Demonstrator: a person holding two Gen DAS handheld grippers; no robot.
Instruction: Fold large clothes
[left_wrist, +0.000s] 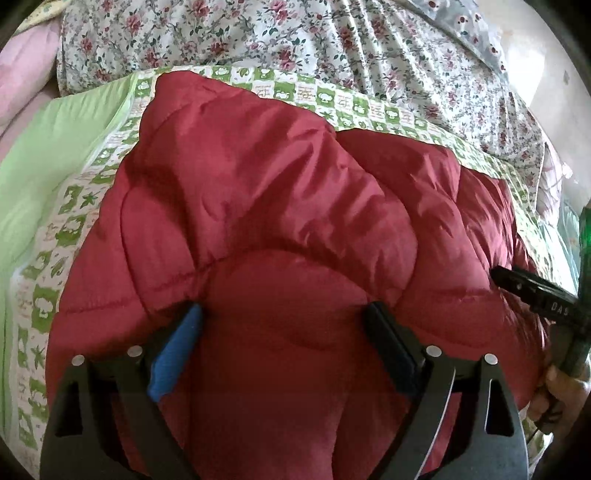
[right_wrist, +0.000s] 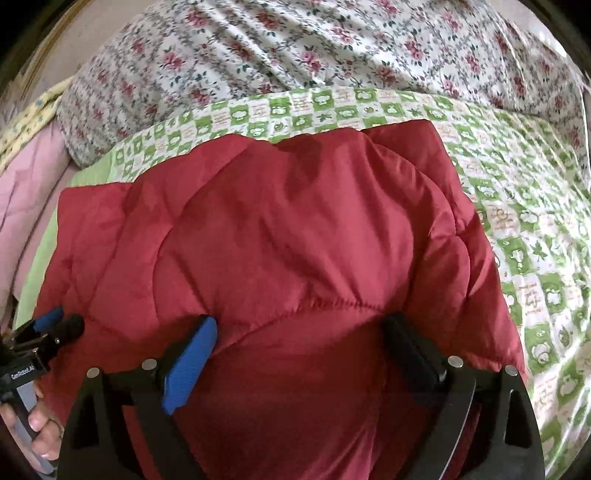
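Observation:
A red quilted puffer jacket (left_wrist: 258, 184) (right_wrist: 277, 221) lies folded in a thick bundle on the bed. In the left wrist view my left gripper (left_wrist: 283, 308) stands wide open over the jacket's near part, and a padded bulge of red fabric fills the space between its blue and black fingers. My right gripper (right_wrist: 301, 321) stands just as wide on the jacket's right part, with red fabric swelling between its fingers too. Each wrist view catches the other gripper at its edge: the right one's black finger (left_wrist: 517, 280), and the left gripper (right_wrist: 64, 320) low on the left.
The jacket rests on a green-and-white checked sheet (left_wrist: 66, 236) (right_wrist: 535, 240). A crumpled floral quilt (left_wrist: 295, 44) (right_wrist: 295, 48) lies behind it. Pink bedding (left_wrist: 22, 74) (right_wrist: 29, 177) sits at the far left. A person's hand (right_wrist: 40, 421) grips the left tool's handle.

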